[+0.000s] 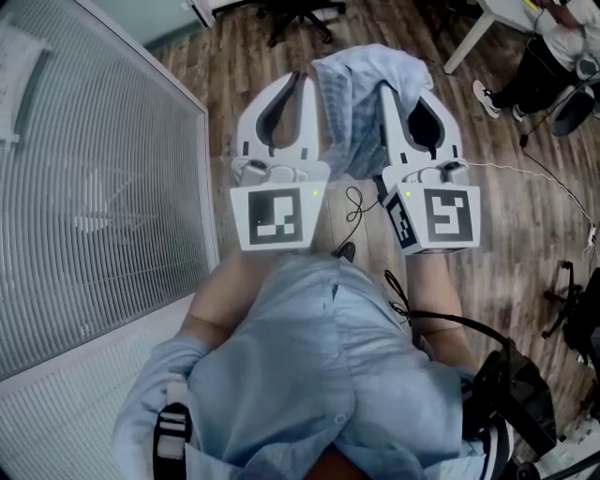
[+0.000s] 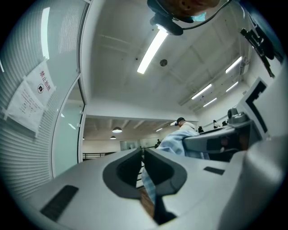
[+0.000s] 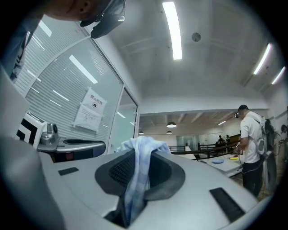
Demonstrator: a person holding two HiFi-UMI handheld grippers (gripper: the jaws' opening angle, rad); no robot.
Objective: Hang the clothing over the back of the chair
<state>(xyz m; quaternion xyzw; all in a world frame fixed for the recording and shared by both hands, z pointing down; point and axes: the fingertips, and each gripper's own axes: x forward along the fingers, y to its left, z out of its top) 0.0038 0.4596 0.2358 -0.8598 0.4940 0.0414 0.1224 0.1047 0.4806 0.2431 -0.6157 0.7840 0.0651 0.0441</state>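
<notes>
Clothing [image 1: 361,94] sits clamped in the closed left tool [image 2: 142,152] and right tool [image 3: 138,155], so hold it spread taut for draping.

We see only some of the clothing [image 1: 361,103]; the right gripper [image 1: 405,92] covers part of it. The far black chair base [image 1: 300,17] is cut off at the top edge. The sign's [image 3: 92,110] words are too small to read.
</notes>
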